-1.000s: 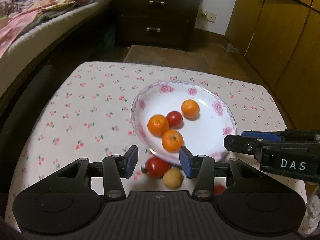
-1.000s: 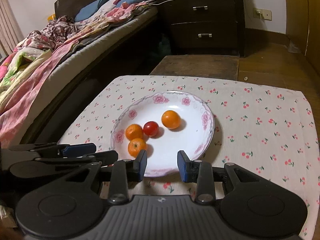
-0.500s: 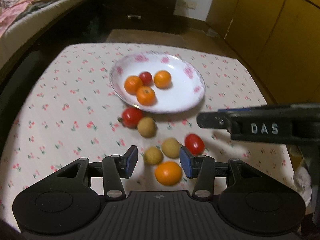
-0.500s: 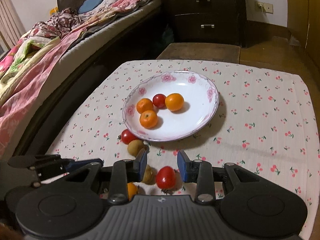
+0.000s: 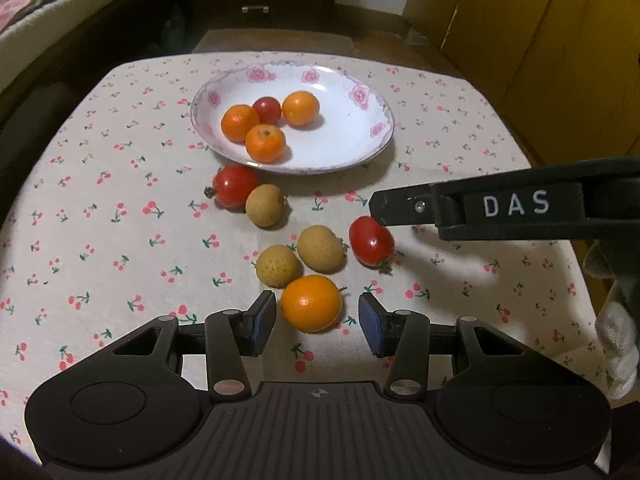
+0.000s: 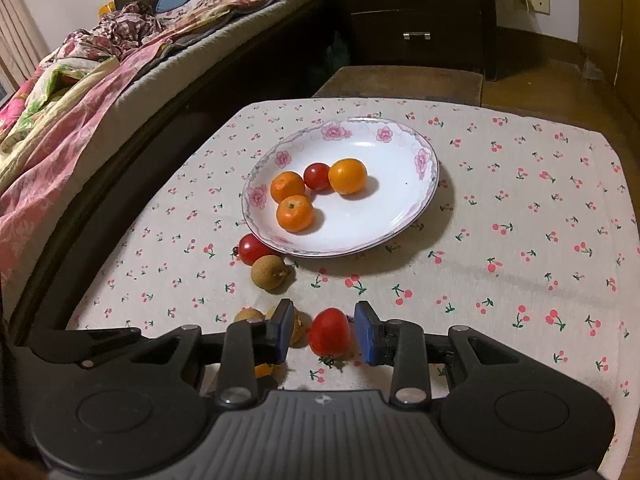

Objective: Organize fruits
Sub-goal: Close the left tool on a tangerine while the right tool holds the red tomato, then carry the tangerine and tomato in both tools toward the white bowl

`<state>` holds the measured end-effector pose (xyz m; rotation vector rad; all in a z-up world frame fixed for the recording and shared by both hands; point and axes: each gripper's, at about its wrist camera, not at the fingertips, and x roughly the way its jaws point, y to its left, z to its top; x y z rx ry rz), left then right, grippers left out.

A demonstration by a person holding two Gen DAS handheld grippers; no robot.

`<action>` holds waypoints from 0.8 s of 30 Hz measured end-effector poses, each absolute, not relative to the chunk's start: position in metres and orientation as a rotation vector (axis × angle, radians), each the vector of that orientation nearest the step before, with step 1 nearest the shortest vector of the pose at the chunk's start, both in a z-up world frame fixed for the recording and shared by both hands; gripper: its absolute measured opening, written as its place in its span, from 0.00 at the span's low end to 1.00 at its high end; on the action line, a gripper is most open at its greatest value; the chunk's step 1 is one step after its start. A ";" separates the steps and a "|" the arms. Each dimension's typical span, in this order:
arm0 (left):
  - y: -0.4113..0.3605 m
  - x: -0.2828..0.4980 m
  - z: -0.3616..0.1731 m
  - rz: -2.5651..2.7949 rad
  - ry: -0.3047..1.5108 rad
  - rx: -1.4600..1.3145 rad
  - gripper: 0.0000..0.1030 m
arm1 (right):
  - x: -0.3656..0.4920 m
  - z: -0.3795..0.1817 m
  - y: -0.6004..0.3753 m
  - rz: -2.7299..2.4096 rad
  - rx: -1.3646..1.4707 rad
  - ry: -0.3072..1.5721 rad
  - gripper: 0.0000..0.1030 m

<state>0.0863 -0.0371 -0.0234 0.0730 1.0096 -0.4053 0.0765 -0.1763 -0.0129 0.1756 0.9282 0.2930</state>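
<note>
A white floral plate (image 5: 360,148) (image 6: 400,216) holds three oranges (image 5: 265,143) and a cherry tomato (image 5: 267,109). In front of it on the cherry-print cloth lie two red tomatoes, three tan longans (image 5: 320,249) and one orange. That loose orange (image 5: 311,303) sits between the fingers of my left gripper (image 5: 317,326), which is open with a gap at each pad. My right gripper (image 6: 324,332) (image 5: 380,211) is open too. Its fingers flank the nearer red tomato (image 6: 329,332) (image 5: 372,242) without pressing it. The other tomato (image 5: 234,186) and a longan (image 5: 265,205) lie by the plate's rim.
The table (image 6: 540,200) is small, with its edges close on every side. A bed with crumpled bedding (image 6: 80,92) runs along the left. A dark drawer chest (image 6: 412,20) and a low wooden bench (image 6: 400,80) stand behind, and wooden cabinet doors (image 5: 540,40) are at the right.
Both grippers drew back from the plate and sank toward the loose fruit. The orange now lies between my left fingers and a tomato between my right ones. Jaw widths look unchanged.
</note>
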 end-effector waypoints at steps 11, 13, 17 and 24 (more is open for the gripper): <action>-0.047 0.090 -0.032 -0.385 1.012 0.100 0.49 | 0.084 -0.023 -0.172 0.291 0.156 0.974 0.32; -0.046 0.091 -0.032 -0.380 1.012 0.099 0.47 | 0.085 -0.025 -0.170 0.293 0.152 0.980 0.32; -0.043 0.091 -0.031 -0.377 1.018 0.090 0.45 | 0.086 -0.029 -0.164 0.308 0.135 1.000 0.33; -0.038 0.089 -0.029 -0.384 1.021 0.074 0.45 | 0.092 -0.042 -0.161 0.294 0.114 1.040 0.32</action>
